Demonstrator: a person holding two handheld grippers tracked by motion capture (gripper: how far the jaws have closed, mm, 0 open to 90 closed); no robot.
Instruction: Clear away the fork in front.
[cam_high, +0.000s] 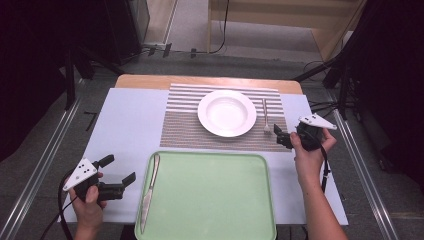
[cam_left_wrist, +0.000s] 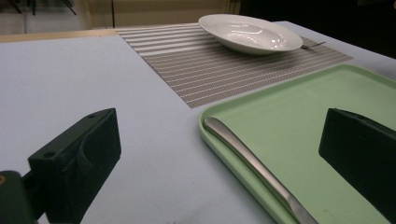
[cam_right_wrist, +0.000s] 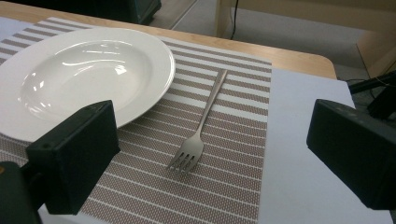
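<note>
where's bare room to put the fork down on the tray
Most of the tray is bare: everything right of the knife, which lies along its left edge. The placemat is bare left of the plate. It is tight right of the plate, where the fork lies by the right gripper.

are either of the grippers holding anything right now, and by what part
Nothing is held. The left gripper is open beside the knife on the tray; the right gripper is open near the fork.
</note>
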